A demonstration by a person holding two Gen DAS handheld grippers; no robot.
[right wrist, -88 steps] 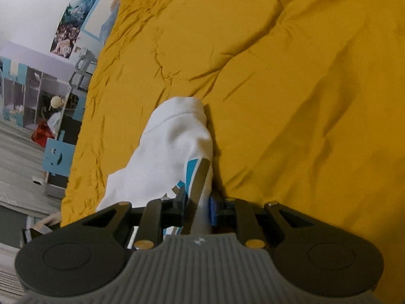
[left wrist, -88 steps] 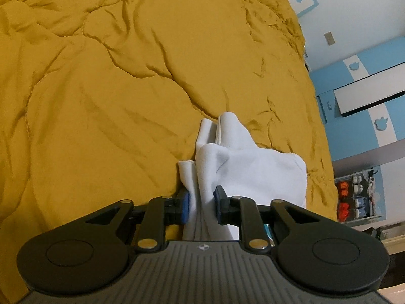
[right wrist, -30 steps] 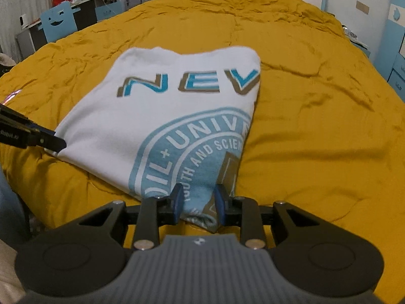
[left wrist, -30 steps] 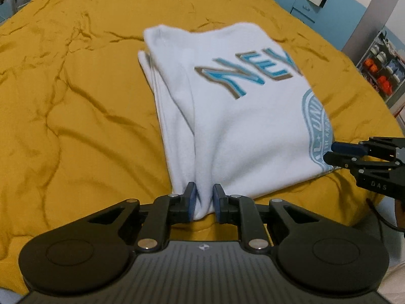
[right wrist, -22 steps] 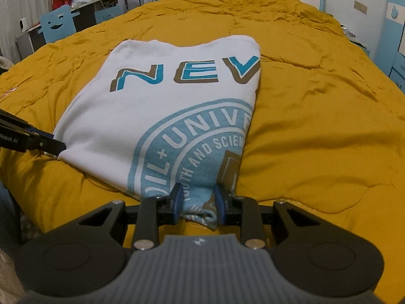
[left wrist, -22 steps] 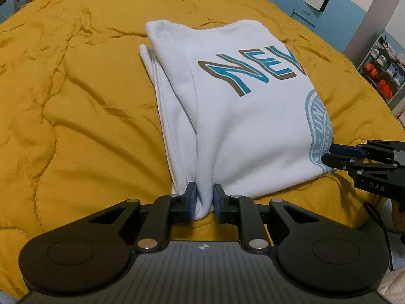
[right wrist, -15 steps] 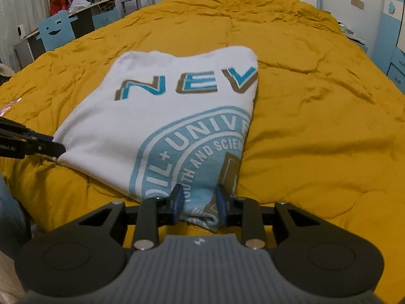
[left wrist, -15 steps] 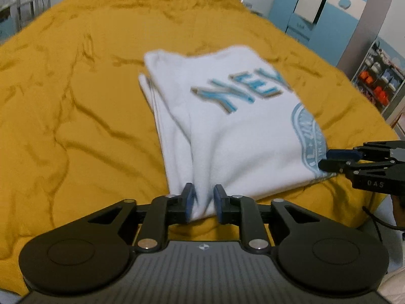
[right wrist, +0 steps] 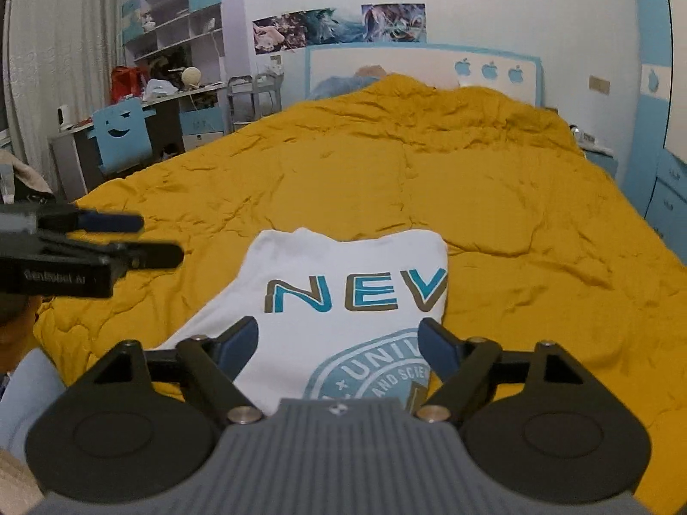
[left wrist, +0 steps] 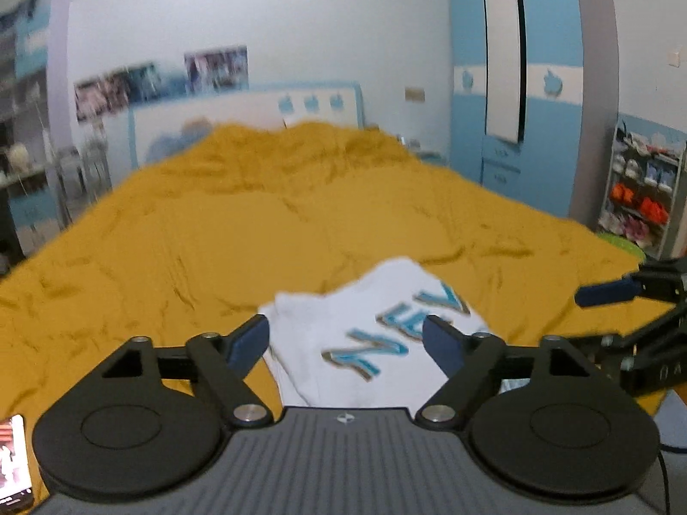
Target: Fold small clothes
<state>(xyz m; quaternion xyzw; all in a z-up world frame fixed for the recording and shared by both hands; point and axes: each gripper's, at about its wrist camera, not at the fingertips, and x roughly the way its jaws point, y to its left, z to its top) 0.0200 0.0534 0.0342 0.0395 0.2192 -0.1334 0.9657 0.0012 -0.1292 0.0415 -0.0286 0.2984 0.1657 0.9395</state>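
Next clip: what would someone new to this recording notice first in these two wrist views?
First, the folded white T-shirt with blue NEV lettering, lying flat near the front edge of the wide mustard-yellow quilted bedspread that fills both views. Next, the two black tools with blue pads: the left tool and right tool are both lifted clear of the shirt, jaws opening, with nothing gripped between them.

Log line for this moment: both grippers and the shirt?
left gripper: jaws opening, nothing between | right gripper: jaws opening, nothing between | white T-shirt: folded, print up, on yellow duvet
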